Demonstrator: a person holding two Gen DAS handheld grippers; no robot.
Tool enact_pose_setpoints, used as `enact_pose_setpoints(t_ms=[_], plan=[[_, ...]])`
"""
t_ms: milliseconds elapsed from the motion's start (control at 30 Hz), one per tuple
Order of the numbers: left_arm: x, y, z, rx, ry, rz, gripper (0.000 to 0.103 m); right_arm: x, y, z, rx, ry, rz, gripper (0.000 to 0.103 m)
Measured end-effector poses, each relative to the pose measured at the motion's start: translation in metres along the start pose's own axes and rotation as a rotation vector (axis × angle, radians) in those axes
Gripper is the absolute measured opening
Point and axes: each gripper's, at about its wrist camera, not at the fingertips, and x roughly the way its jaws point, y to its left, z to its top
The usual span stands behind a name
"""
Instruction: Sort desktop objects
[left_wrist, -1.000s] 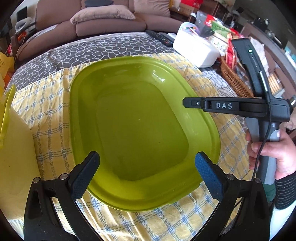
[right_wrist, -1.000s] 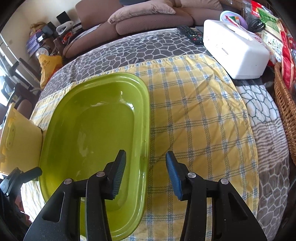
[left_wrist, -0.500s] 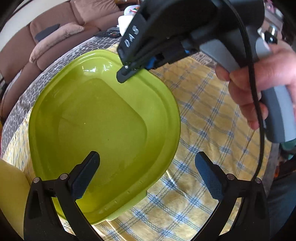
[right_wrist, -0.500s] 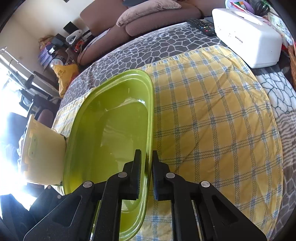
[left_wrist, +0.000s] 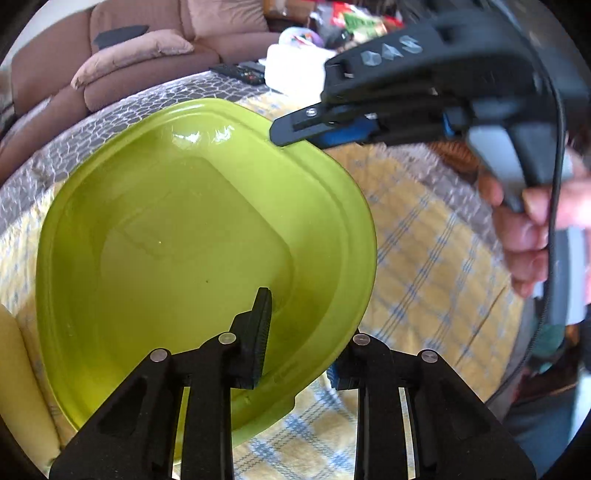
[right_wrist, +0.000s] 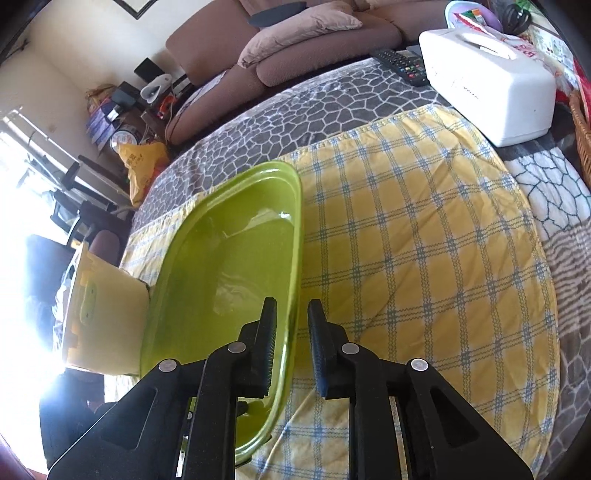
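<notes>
A large green tray (left_wrist: 166, 240) lies tilted on the yellow checked cloth (right_wrist: 424, 240). My left gripper (left_wrist: 299, 350) straddles its near right rim and its jaws are closing. One finger presses the inner wall and the other is tucked under the lip outside. My right gripper (right_wrist: 291, 339) straddles the opposite long rim (right_wrist: 297, 258), one pad inside and one outside. Its jaws are opening slightly with the rim still between them. The left wrist view shows that right gripper (left_wrist: 280, 136) clamped on the tray's far edge, with a hand (left_wrist: 524, 229) on its handle.
A pale yellow box (right_wrist: 107, 306) stands against the tray's left side. At the back right sit a white box (right_wrist: 491, 92), a remote control (right_wrist: 402, 66) and a wicker basket (right_wrist: 581, 122). A brown sofa runs behind the table.
My left jaws went from wide open to closed over the tray's near rim. My right jaws shut on the far rim, then widened a little. The tray has tipped up.
</notes>
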Motion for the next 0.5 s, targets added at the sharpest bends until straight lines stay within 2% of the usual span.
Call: enact_pose_setpoints(t_ms=[33,100,133,200,367,433,500], plan=[[-0.008,0.005,0.002,-0.036,-0.023,-0.043,0.023,-0.005,-0.003,0.001,0.013,-0.016,0.006,0.041],[-0.023,0.011,0.007,-0.087,-0.057,-0.143,0.023,-0.015,-0.012,0.002,0.058,-0.050,0.033,0.063],[-0.031,0.012,0.009,-0.107,-0.079,-0.188,0.023,-0.018,-0.016,0.003,0.082,-0.062,0.069,0.067],[-0.046,0.015,0.012,-0.137,-0.121,-0.270,0.023,-0.024,-0.023,0.006,0.126,-0.079,0.147,0.067],[-0.069,0.033,0.024,-0.232,-0.188,-0.447,0.022,-0.053,-0.034,0.013,0.204,-0.164,0.265,0.067],[-0.078,0.043,0.024,-0.282,-0.212,-0.515,0.022,-0.072,-0.042,0.016,0.227,-0.219,0.280,0.067],[-0.087,0.055,0.025,-0.350,-0.247,-0.636,0.019,-0.088,-0.048,0.018,0.226,-0.256,0.237,0.067]])
